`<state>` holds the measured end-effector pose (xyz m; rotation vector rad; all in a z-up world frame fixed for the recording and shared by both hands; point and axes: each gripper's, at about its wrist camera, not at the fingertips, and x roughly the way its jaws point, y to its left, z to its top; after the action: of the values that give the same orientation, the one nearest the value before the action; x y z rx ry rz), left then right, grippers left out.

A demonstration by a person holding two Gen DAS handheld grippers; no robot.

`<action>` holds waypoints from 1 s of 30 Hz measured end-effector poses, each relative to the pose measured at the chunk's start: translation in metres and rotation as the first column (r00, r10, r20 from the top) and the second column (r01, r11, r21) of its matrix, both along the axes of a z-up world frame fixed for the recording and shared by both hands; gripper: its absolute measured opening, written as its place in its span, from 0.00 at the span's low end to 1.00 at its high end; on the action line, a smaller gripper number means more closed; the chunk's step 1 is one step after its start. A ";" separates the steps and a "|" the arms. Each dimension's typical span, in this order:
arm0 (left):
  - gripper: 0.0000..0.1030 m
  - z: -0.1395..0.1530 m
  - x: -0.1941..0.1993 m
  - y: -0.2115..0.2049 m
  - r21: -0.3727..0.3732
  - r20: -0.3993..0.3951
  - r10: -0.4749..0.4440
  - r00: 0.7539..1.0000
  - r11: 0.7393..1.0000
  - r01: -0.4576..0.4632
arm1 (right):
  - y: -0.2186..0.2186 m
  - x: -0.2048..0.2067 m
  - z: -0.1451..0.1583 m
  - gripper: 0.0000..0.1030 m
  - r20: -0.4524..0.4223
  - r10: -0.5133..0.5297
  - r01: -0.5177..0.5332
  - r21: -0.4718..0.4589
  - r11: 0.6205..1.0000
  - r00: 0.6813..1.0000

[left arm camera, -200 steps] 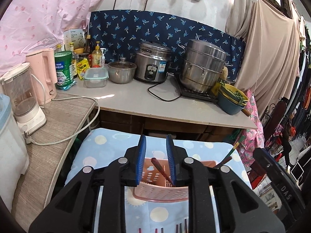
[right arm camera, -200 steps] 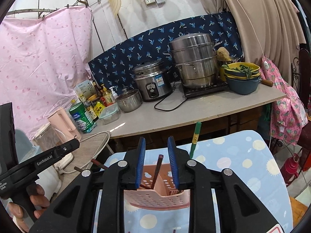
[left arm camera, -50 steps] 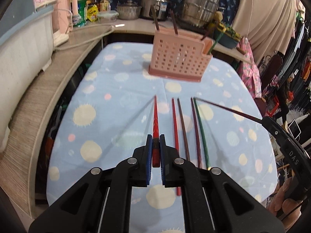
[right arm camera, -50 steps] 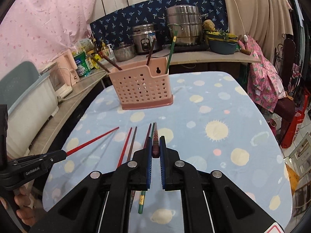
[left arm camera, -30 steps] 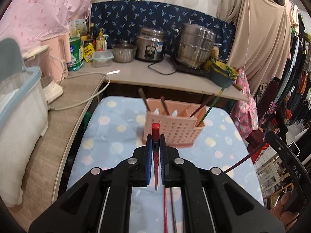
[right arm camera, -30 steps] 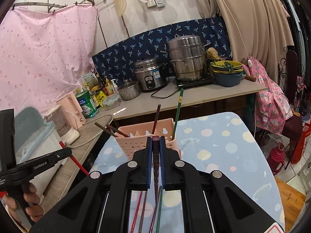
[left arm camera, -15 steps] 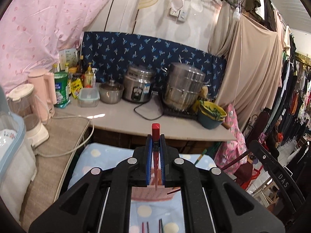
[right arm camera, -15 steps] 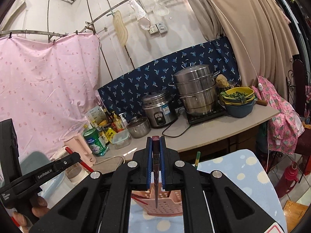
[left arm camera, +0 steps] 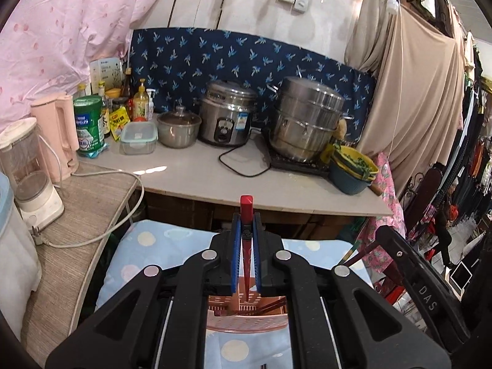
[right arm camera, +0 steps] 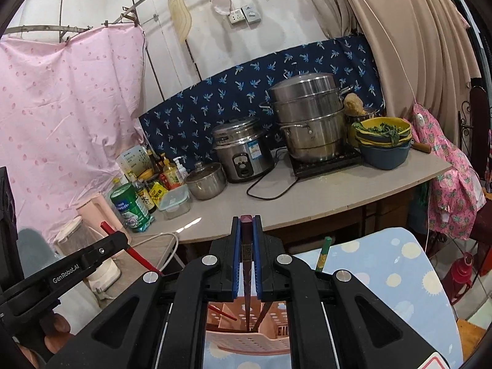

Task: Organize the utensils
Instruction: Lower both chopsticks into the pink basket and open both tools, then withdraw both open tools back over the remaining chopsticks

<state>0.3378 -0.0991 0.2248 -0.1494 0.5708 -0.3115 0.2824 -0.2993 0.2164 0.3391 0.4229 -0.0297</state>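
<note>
The tabletop (right arm camera: 399,264) carries a blue spotted cloth. On it stands the pink utensil basket (right arm camera: 246,343), directly below both claws. The left claw (left arm camera: 246,236) is clenched on a red chopstick (left arm camera: 246,246), held upright, tip down inside the basket's top opening. The right claw (right arm camera: 246,240) is clenched on a dark brown chopstick (right arm camera: 247,261), also upright, its tip lowered into a basket compartment beside other chopsticks.
</note>
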 end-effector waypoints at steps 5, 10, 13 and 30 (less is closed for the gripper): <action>0.07 -0.019 0.008 -0.002 0.017 -0.037 0.001 0.999 1.000 0.000 | 0.001 0.010 -0.024 0.07 -0.049 0.006 -0.006 0.000 1.000 0.999; 0.12 -0.029 0.010 0.000 0.032 -0.049 0.024 0.998 0.999 -0.022 | -0.002 0.008 -0.030 0.11 -0.056 0.002 -0.001 0.010 1.000 0.998; 0.37 -0.029 0.004 0.004 0.037 -0.036 0.046 0.998 0.998 -0.045 | -0.002 0.001 -0.026 0.12 -0.044 0.001 -0.001 0.005 1.000 0.999; 0.39 -0.030 -0.061 0.020 0.135 0.005 0.085 0.996 0.987 -0.085 | 0.018 -0.074 -0.028 0.25 -0.047 0.031 -0.033 -0.050 0.998 0.998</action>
<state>0.2765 -0.0791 0.1948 -0.0427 0.5827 -0.1886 0.2087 -0.2815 0.1879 0.2816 0.4726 -0.0174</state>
